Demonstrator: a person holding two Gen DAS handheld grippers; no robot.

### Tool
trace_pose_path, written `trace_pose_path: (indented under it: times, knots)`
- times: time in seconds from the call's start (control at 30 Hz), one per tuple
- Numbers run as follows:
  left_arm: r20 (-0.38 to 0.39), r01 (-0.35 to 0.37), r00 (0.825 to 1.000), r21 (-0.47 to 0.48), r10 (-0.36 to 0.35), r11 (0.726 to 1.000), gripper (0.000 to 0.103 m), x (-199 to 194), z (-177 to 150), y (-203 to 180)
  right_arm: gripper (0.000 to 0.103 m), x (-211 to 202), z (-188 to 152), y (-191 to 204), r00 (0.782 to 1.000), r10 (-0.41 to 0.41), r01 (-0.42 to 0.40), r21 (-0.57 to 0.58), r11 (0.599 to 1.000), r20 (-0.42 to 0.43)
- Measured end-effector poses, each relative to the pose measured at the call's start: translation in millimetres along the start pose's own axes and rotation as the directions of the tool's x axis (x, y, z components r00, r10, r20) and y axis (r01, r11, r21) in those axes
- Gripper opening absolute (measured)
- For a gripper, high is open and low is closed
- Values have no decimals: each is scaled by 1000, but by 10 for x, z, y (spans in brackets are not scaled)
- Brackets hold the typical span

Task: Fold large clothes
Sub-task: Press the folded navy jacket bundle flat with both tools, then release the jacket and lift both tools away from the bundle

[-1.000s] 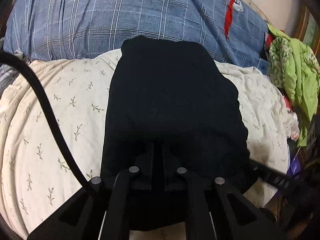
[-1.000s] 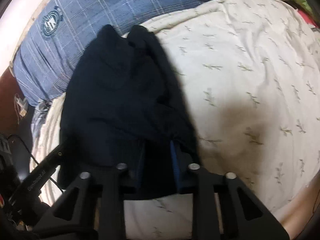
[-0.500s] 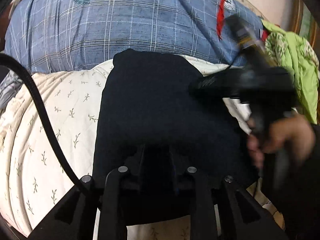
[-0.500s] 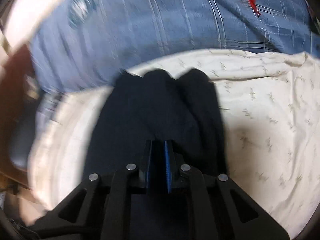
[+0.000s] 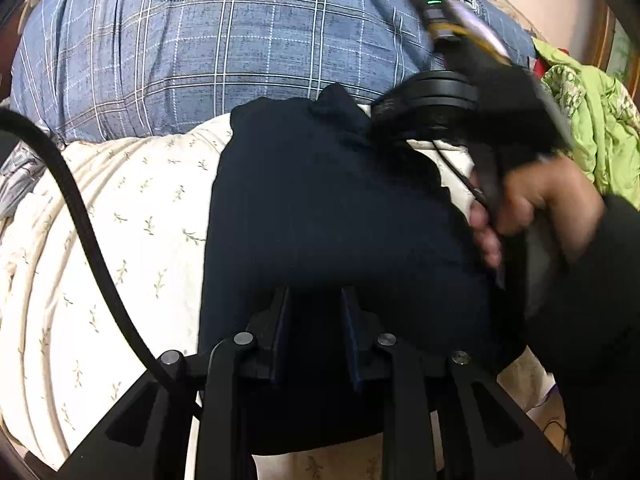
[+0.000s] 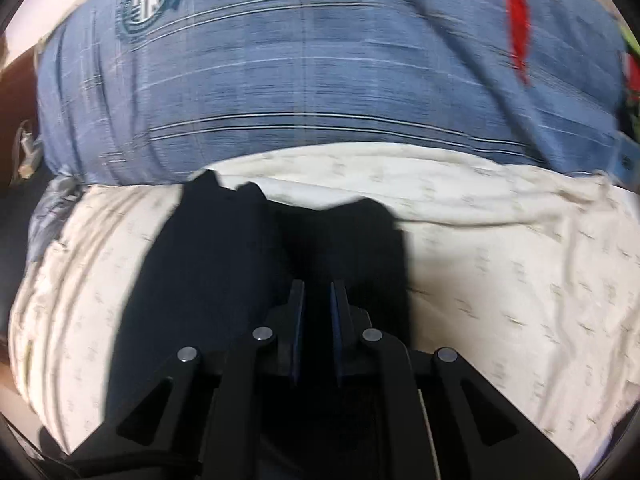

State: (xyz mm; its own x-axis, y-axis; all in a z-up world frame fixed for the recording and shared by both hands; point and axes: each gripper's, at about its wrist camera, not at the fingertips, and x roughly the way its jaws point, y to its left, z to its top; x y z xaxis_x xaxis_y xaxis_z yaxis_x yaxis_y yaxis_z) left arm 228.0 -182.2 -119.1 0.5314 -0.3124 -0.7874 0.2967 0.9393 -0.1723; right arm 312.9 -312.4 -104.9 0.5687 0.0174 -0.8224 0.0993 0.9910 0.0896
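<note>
I am partway through a fold of the dark navy garment (image 5: 320,216), which lies on the cream leaf-print sheet (image 5: 120,220) in the centre of both wrist views, its far end just short of the blue plaid pillow (image 5: 240,40) across the top of the frame.

In the left wrist view the left gripper (image 5: 314,320) sits at the bottom centre with its tongs a little apart over the garment's near edge; the cloth lies under and between them, but I see no pinch, so I judge this side has let go. My right hand (image 5: 532,208), at the right of that view, carries the other tool over the garment's right side.

In the right wrist view the right gripper (image 6: 318,312) has its tongs nearly together with dark cloth in the narrow slit; I judge it clamped on the garment, though blur and the dark fabric make this uncertain.

The garment's long axis runs from bottom centre toward the top of the frame, its lumpy narrow end pointing at the pillow.

Next I judge the right side must lay its layer flat and release, then both tools regrip for another fold.
</note>
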Motion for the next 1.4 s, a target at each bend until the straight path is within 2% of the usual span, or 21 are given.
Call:
trace_pose_path:
  times: [0.03,0.1,0.17,0.23,0.3,0.33,0.4,0.47,0.53,0.6,0.67,0.77,0.83,0.87,0.9,0.93,1.0,1.13,1.2,1.27,1.4]
  knots:
    - [-4,0,1000,-2,0,1000,26,6,-8,8,12,88,38,15,1000,-25,25,-19,1000,-15]
    - [-13,5,1000,-3,-5,1000,26,25,-11,15,13,329,86,-47,989,-129,127,-39,991,-65]
    - [-16,9,1000,14,-8,1000,26,26,0,-17,12,589,77,-314,972,-191,194,11,981,-139]
    - [-16,3,1000,34,-3,999,30,-5,-12,-61,11,615,87,-498,971,-195,207,74,976,-141]
    - [-18,11,1000,34,-10,999,35,-14,-24,-61,13,423,145,-617,942,-320,330,104,938,-100]
    - [-19,8,1000,32,-8,999,35,-17,-34,-60,13,287,155,-664,949,-310,316,135,939,-63]
    - [-21,0,1000,30,0,1000,35,-1,-37,-51,14,-38,161,-652,970,-242,234,174,957,25]
    - [-21,-3,1000,33,4,999,35,6,-30,-57,17,-286,149,-443,984,-142,130,117,985,109]
    - [-21,-2,1000,32,3,999,35,5,-34,-52,20,-308,186,-203,991,-51,44,54,998,123]
    - [-22,-3,1000,31,4,999,36,8,-33,-44,20,-168,153,15,996,58,-58,-1,998,64]
    - [-22,0,1000,31,1,1000,42,5,-31,-38,21,73,94,125,999,30,-31,-33,999,-10]
    - [-20,9,1000,42,-8,999,47,-15,-40,-42,22,505,-14,-13,981,-166,159,-78,984,-95]
    - [-22,2,1000,58,-1,998,51,-15,-40,-68,27,564,8,-288,980,-181,181,-5,983,-86]
    - [-26,1,1000,60,1,998,54,-15,-46,-73,26,548,49,-429,956,-276,279,22,960,-99]
    - [-28,3,1000,58,-1,998,54,-23,-52,-71,29,515,80,-547,939,-328,332,33,943,-101]
    - [-27,0,1000,54,1,999,55,-34,-52,-60,31,464,89,-660,942,-320,327,64,943,-97]
    - [-24,1,1000,34,0,999,56,-45,-39,-11,31,158,36,-816,967,-249,254,132,958,-54]
    - [-27,-3,1000,-4,3,1000,57,-155,-51,80,32,-509,-227,-604,980,-191,184,102,977,62]
    - [-18,-17,1000,-21,17,1000,63,-250,-65,148,34,-838,-494,-431,983,-151,141,98,985,102]
    - [-6,-32,999,-35,32,999,70,-344,-71,214,45,-994,-715,-249,981,-150,139,93,986,119]
    - [16,-71,997,-73,72,995,72,-585,-136,388,50,-1166,-1147,-83,977,-177,165,102,981,118]
